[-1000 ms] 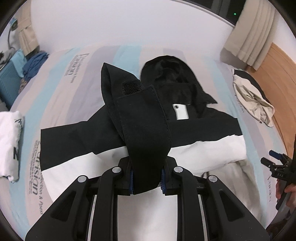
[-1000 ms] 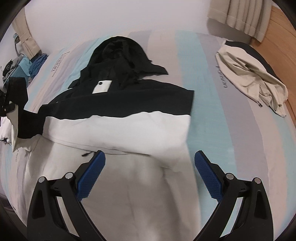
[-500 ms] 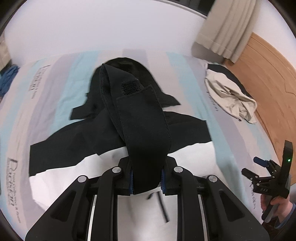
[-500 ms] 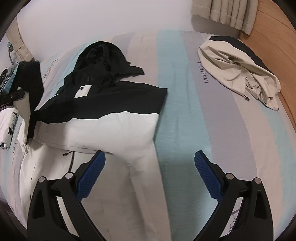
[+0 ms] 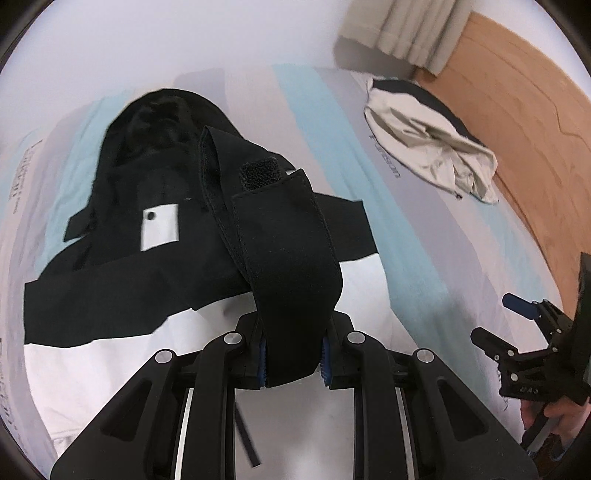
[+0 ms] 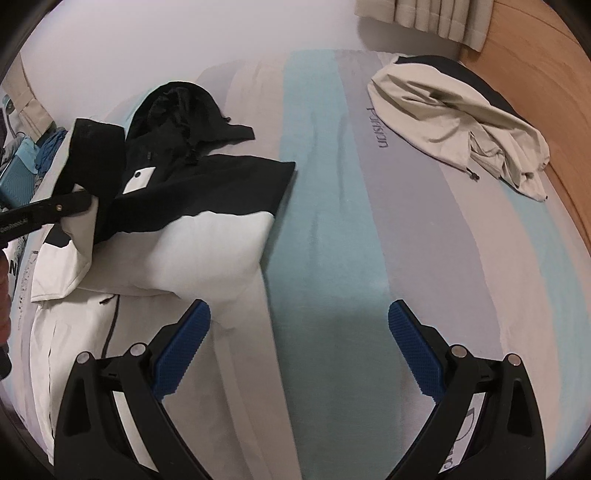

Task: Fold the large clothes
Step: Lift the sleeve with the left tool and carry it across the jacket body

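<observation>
A black and white hooded jacket (image 5: 122, 280) lies on the striped bed, hood toward the far wall. It also shows in the right wrist view (image 6: 207, 192). My left gripper (image 5: 293, 363) is shut on the jacket's black sleeve cuff (image 5: 291, 258) and holds it up over the jacket body. The cuff's velcro tab (image 5: 258, 173) points away from me. My right gripper (image 6: 297, 354) is open and empty, above the bed just right of the jacket's white lower part. It shows in the left wrist view (image 5: 517, 328) at the right edge.
A beige garment (image 6: 458, 122) lies crumpled at the bed's far right, also in the left wrist view (image 5: 432, 136). A wooden headboard (image 5: 524, 110) runs along the right. Curtains (image 6: 436, 18) hang at the back. Folded clothes (image 6: 22, 166) sit at the far left.
My left gripper has carried the sleeve cuff to the right across the jacket. My right gripper has drawn away to the right, off the jacket and over the bare bed.
</observation>
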Motion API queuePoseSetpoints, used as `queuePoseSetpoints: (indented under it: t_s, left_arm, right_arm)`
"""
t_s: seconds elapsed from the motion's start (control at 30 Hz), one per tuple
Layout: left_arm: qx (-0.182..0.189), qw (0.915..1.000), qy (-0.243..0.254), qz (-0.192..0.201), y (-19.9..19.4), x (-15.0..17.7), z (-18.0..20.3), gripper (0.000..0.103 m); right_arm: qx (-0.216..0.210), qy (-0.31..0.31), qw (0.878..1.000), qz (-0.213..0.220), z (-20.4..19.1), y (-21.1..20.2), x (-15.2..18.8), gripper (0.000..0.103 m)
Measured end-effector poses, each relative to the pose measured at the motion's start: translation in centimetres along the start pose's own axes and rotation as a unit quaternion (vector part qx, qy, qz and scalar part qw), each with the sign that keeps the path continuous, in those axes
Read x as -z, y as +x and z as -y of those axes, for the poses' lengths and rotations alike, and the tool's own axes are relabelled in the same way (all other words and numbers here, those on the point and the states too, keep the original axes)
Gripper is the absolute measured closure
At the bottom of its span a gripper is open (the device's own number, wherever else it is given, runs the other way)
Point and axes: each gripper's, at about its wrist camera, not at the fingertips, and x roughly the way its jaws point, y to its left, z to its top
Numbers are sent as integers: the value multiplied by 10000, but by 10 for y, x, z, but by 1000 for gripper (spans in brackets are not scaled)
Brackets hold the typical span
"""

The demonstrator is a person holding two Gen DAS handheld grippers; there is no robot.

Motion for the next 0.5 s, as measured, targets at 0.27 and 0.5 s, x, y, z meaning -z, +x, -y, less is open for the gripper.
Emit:
queuePoseSetpoints:
  t_s: [0.27,0.5]
  left_arm:
    - [-209,9995,143,-175,47,3,32,84]
    - [-328,9988,149,-346,77,5,43,84]
  right_arm:
    - [33,169,9998,-97,18,8,12,10]
    - [70,278,9995,-144,36,15,19,10]
